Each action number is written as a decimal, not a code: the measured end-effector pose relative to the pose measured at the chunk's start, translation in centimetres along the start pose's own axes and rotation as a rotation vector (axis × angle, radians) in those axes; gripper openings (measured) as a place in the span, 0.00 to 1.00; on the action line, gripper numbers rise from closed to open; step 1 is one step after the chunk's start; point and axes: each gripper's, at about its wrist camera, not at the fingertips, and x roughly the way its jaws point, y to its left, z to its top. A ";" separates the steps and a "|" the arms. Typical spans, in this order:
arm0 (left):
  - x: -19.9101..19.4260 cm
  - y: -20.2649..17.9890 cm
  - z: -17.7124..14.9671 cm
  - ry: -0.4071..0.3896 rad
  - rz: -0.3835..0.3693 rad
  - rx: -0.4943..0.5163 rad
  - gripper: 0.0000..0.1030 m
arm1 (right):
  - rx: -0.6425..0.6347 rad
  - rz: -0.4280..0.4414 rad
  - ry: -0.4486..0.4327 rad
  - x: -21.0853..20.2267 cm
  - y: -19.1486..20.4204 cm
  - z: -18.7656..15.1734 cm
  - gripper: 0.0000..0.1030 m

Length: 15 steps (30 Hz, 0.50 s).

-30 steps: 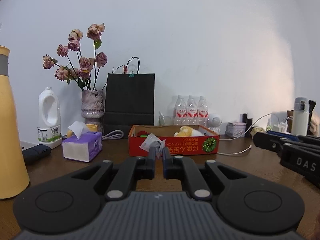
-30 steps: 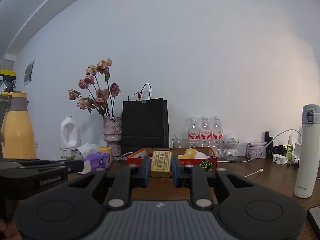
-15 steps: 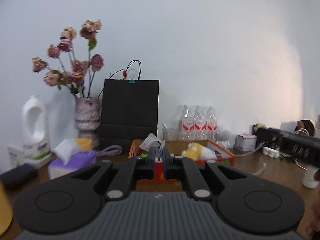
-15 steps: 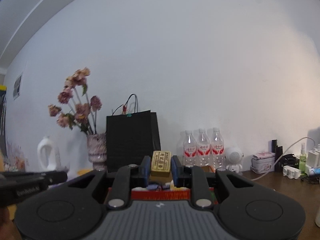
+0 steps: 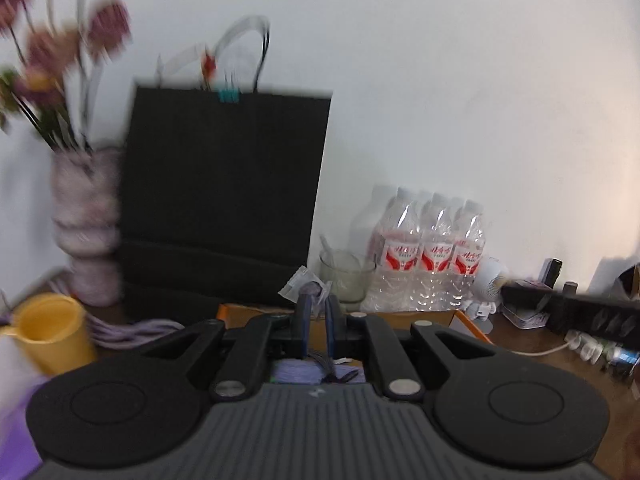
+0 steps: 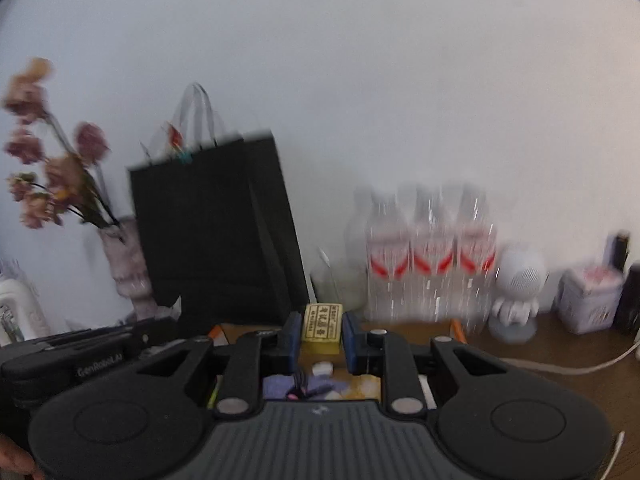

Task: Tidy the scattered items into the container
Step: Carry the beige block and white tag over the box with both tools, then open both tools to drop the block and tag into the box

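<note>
The orange cardboard box (image 5: 460, 316), the container, sits on the brown wooden table (image 6: 560, 384) directly beneath both grippers; only its rim shows past the fingers, with purple and yellow contents glimpsed between them. The left gripper (image 5: 316, 320) is clenched on a small crumpled clear packet (image 5: 304, 286), which sticks up above the pinched fingertips over the box. The right gripper (image 6: 322, 336) grasps a small yellow printed block (image 6: 323, 326) between its blue-padded fingers (image 6: 294, 336), also above the box. Behind the box, a black paper bag (image 5: 224, 200) stands against the white wall (image 5: 440, 80), a teal clip on its upper edge. Right of it stand a glass cup (image 5: 346, 280) and three shrink-wrapped water bottles (image 5: 432, 252) with red labels, then a white astronaut figure (image 6: 518, 292) and a small tin (image 6: 588, 300). Left of the bag, a mottled vase (image 5: 86, 224) holds dried pink roses (image 6: 52, 168); a yellow mug (image 5: 48, 332) stands nearer. A white cable (image 6: 560, 366) trails across the tabletop at right. Both views are motion-blurred.
</note>
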 end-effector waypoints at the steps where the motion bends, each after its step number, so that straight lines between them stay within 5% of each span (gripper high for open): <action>1: 1.8 0.0 0.7 0.067 -0.004 0.003 0.08 | 0.015 0.003 0.070 1.9 -0.4 1.0 0.20; 7: 11.5 0.7 0.8 0.384 -0.002 -0.012 0.08 | 0.116 0.056 0.421 13.1 -2.0 2.3 0.20; 11: 13.3 1.6 -1.6 0.483 0.011 -0.007 0.08 | 0.085 0.055 0.577 17.0 -1.7 -0.6 0.20; 15: 13.4 1.6 -3.5 0.562 -0.027 0.054 0.09 | 0.049 0.099 0.643 17.9 -1.3 -2.8 0.20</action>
